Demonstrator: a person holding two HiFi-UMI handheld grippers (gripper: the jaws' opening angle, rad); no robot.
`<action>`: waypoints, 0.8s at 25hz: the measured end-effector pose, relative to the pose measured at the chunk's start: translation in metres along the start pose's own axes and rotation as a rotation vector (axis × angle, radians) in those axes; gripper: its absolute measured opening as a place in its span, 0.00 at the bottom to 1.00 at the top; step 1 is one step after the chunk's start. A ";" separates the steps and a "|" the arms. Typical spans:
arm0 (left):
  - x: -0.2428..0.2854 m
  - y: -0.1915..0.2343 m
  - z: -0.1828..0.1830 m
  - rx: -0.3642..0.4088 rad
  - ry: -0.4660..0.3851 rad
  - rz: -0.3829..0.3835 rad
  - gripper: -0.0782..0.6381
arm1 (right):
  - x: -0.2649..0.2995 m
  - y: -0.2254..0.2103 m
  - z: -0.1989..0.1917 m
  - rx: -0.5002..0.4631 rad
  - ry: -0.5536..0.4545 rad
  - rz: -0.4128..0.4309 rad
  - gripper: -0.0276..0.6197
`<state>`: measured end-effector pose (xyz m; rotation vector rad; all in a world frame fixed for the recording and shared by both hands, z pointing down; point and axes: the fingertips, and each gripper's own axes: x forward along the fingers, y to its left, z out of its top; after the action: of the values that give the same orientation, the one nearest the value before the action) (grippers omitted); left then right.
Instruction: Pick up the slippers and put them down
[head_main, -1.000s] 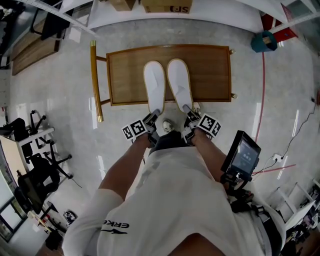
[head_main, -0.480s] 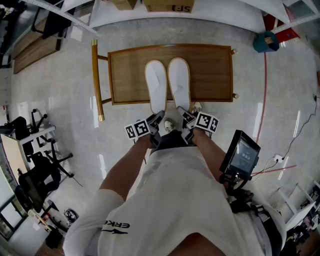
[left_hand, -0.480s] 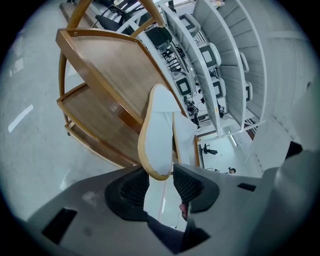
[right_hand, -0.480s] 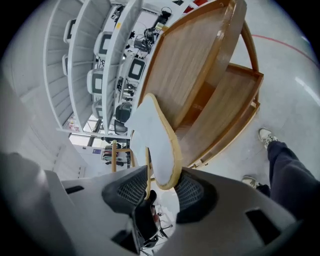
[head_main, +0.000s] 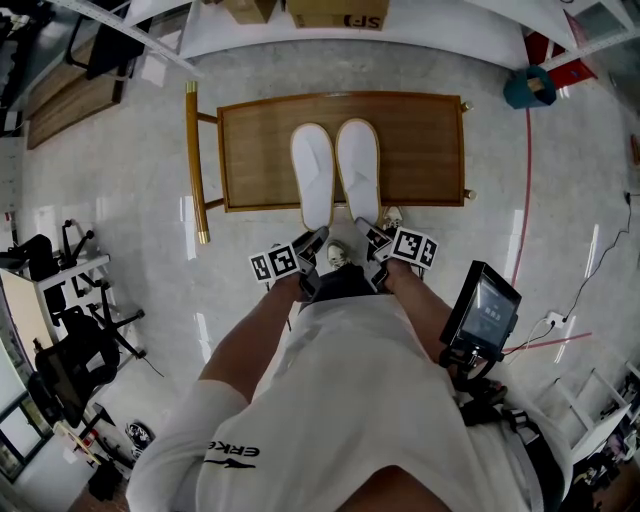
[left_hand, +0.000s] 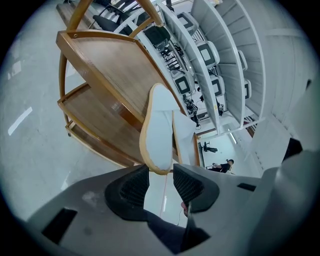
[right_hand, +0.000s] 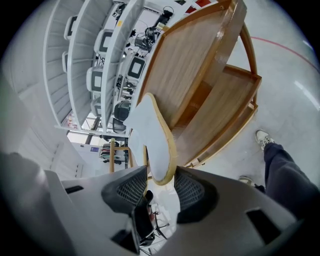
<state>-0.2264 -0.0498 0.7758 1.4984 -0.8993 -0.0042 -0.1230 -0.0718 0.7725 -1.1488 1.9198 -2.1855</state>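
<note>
Over on the left, the left gripper (left_hand: 161, 176) has its jaws apart, with the heel of the left slipper (left_hand: 159, 131) poking in between the pads. They've just been opening, and neither pad looks to be squeezing it. That slipper lies flat on the table (head_main: 420, 140), toe pointing away from the person, heel hanging a little past the near edge. The right slipper (head_main: 358, 165) lies just beside it, parallel, its heel also past the edge. The right gripper (right_hand: 161, 181) has just been opening too. The heel sits between its pads and one pad is very close to the tan rim, but it looks let go.

So imo this is the release bit of the put-down and it's nearly done. How I'd finish it:
- get both pads clear of the rim before moving anything
- back straight out along each slipper, no sideways swing, or a pad catches the heel
- go gently, since an overhanging heel could get dragged off the edge
- don't nudge one slipper into the other
</note>
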 end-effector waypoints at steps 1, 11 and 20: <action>-0.002 0.000 -0.002 0.003 0.004 -0.001 0.29 | -0.002 0.000 -0.001 -0.006 0.003 -0.003 0.27; -0.038 -0.009 -0.020 0.082 0.008 -0.037 0.28 | -0.041 0.004 -0.017 -0.131 0.002 -0.067 0.27; -0.074 -0.060 0.003 0.221 -0.126 -0.149 0.28 | -0.081 0.064 -0.003 -0.380 -0.117 -0.039 0.27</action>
<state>-0.2477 -0.0225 0.6873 1.7848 -0.9092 -0.1124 -0.0934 -0.0480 0.6767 -1.3346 2.3407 -1.7670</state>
